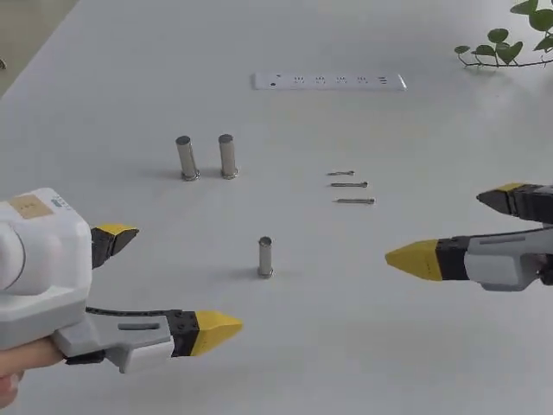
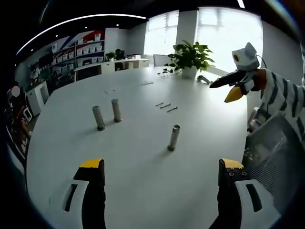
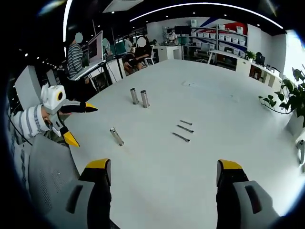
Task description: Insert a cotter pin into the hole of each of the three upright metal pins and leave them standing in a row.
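Note:
Three upright metal pins stand on the white table: two side by side at the back, one [image 1: 184, 158] left and one [image 1: 227, 156] right, and a third pin [image 1: 265, 258] alone, nearer to me. Three cotter pins [image 1: 350, 185] lie loose in a short column to the right of them. My left gripper [image 1: 168, 281] hovers open at the lower left, empty. My right gripper [image 1: 454, 229] hovers open at the right edge, empty. The left gripper view has the lone pin [image 2: 174, 137] ahead, and the right gripper view has the cotter pins [image 3: 184, 129] ahead.
A white power strip [image 1: 329, 81] lies at the back of the table. Green plant sprigs [image 1: 510, 45] reach in at the top right. Chairs, desks and seated people sit beyond the table edge in the right gripper view.

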Demonstrator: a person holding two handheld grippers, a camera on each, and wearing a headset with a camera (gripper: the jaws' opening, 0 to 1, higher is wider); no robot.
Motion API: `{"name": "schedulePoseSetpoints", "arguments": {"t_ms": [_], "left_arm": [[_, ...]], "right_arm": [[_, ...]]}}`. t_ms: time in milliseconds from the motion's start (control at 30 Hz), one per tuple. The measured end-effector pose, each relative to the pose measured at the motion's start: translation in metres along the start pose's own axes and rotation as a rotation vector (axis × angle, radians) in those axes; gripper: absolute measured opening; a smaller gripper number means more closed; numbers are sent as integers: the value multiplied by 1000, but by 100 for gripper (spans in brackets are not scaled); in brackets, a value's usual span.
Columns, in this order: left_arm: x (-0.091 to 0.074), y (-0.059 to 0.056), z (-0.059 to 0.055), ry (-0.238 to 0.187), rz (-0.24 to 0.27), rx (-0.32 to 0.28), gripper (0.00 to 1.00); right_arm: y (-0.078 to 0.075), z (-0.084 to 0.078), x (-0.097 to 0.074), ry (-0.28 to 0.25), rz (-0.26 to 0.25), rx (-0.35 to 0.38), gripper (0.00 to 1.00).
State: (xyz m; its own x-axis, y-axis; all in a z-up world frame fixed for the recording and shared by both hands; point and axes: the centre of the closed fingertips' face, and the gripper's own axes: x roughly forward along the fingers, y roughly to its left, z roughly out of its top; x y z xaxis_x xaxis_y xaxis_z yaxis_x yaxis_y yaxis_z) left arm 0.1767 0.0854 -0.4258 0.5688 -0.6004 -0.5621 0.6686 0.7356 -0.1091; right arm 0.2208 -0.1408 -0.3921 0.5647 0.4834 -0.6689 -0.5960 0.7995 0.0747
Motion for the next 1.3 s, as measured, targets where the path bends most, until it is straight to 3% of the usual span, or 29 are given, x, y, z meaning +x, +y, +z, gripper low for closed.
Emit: {"name": "schedulePoseSetpoints", "arguments": {"t_ms": [233, 367, 633, 733, 800, 900, 1067, 1167, 1300], "left_arm": [[-4, -4, -1, -2, -15, -34, 99], [-5, -4, -1, -3, -7, -48, 99], [-2, -4, -3, 10, -6, -65, 99], [-1, -3, -4, 8, -1, -79, 99], [-1, -3, -5, 8, 3, -86, 98], [-1, -3, -6, 7, 3, -95, 97], [-1, -1, -12, 24, 3, -93, 96], [-2, 0, -13, 23, 7, -97, 96], [-5, 2, -12, 18, 9, -106, 95]], "right_arm": [[-13, 18, 11, 0, 32, -66, 88], [-21, 26, 18, 38, 50, -126, 81], [-41, 50, 40, 93, 27, -275, 69], [-38, 58, 48, 96, 73, -305, 62], [-33, 67, 56, 70, 136, -303, 58], [-38, 75, 68, 73, 159, -323, 52], [-41, 79, 90, 94, 196, -361, 33], [-44, 78, 105, 112, 210, -366, 33], [-52, 70, 120, 177, 212, -429, 28]]}}
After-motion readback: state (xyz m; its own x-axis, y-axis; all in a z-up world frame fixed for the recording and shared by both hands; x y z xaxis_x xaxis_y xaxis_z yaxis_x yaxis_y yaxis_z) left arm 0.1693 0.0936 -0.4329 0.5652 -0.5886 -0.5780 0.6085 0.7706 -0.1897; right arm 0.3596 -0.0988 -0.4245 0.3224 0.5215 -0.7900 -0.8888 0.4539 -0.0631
